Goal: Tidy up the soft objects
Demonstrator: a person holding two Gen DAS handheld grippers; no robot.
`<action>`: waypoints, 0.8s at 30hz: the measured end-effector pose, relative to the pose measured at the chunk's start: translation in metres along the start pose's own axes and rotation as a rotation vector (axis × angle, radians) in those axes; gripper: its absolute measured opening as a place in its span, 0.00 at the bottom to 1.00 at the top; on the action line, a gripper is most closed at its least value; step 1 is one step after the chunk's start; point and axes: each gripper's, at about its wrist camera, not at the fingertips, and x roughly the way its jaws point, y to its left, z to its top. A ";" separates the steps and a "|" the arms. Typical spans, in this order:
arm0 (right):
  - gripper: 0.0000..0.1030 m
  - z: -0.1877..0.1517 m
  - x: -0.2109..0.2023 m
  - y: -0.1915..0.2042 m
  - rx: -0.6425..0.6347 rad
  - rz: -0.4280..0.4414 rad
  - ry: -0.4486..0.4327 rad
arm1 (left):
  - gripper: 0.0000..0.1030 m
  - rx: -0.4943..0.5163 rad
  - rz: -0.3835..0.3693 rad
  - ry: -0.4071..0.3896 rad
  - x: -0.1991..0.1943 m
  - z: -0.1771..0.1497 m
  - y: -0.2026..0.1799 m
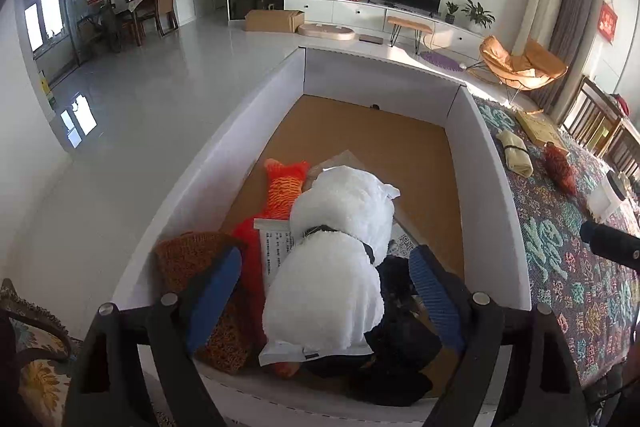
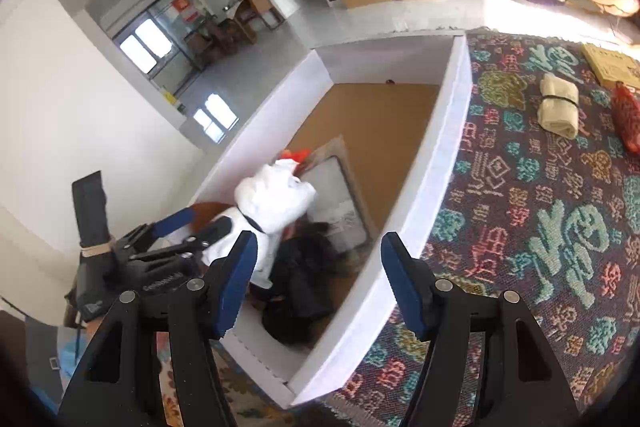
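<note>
A white box (image 1: 492, 187) with a brown floor holds soft things: a white fluffy bundle (image 1: 336, 251), an orange plush (image 1: 286, 187), a brown knitted piece (image 1: 192, 259) and a dark cloth (image 1: 400, 347). My left gripper (image 1: 326, 291) is open, with its fingers on either side of the white bundle, just above it. My right gripper (image 2: 318, 283) is open and empty above the box's near corner (image 2: 424, 195). The white bundle (image 2: 276, 199) and the left gripper (image 2: 188, 227) show in the right wrist view. A cream roll (image 2: 558, 105) and a red soft object (image 2: 626, 115) lie on the patterned cloth.
The patterned cloth (image 2: 540, 207) covers the table right of the box. A yellow flat box (image 2: 612, 65) lies at its far end and a white container (image 1: 608, 197) near the right edge. Wooden chairs (image 1: 592, 115) stand beyond. A cushion (image 1: 36, 367) lies at lower left.
</note>
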 end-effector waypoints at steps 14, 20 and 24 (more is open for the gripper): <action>0.69 -0.102 -0.067 -0.239 0.190 -0.856 -0.079 | 0.95 0.332 -0.516 0.077 0.010 -0.044 -0.259; 0.69 -0.122 -0.100 -0.284 0.347 -0.935 -0.151 | 0.95 0.364 -0.409 0.147 0.091 -0.069 -0.332; 0.69 -0.127 -0.103 -0.301 0.440 -0.905 -0.157 | 0.95 0.334 -0.347 0.126 0.130 -0.064 -0.343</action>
